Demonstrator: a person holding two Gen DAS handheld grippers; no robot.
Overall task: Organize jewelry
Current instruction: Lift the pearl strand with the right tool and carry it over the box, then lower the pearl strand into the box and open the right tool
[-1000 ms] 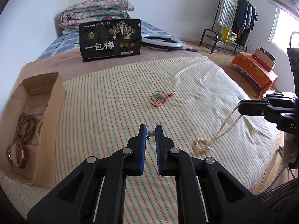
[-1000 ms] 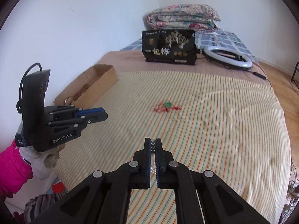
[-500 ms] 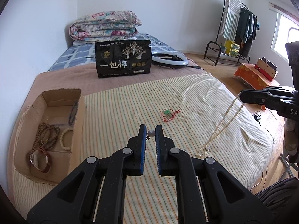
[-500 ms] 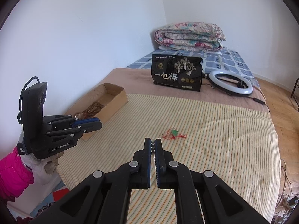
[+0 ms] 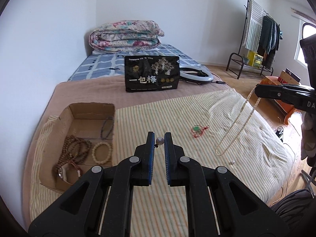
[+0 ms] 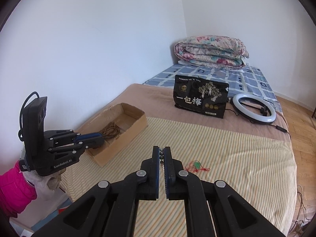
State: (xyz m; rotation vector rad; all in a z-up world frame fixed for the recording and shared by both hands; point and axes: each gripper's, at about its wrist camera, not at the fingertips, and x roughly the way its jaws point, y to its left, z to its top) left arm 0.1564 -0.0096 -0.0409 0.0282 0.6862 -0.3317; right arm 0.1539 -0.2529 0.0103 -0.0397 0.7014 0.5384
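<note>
Both ends of the pearl necklace [image 5: 235, 126] sit hidden inside grippers.

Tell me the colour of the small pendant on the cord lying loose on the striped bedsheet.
Green, on a red cord pendant; clearest in the left wrist view.

We are in a bedroom of a home. A bed [image 5: 227, 106] fills most of the view, spread with a striped cream sheet over a tan blanket, with a blue checked mattress cover at its far end. A folded floral quilt [image 5: 126, 35] lies stacked against the white wall. A freestanding clothes rack [image 5: 258, 31] hung with garments stands on the wooden floor [image 5: 244, 79] near a bright window [image 5: 305, 43]. On the bed sit a black snack bag [image 6: 201, 100] printed with Chinese characters, a ring light [image 6: 253, 107], and a cardboard box [image 5: 65, 122] holding bead bracelets.
</note>
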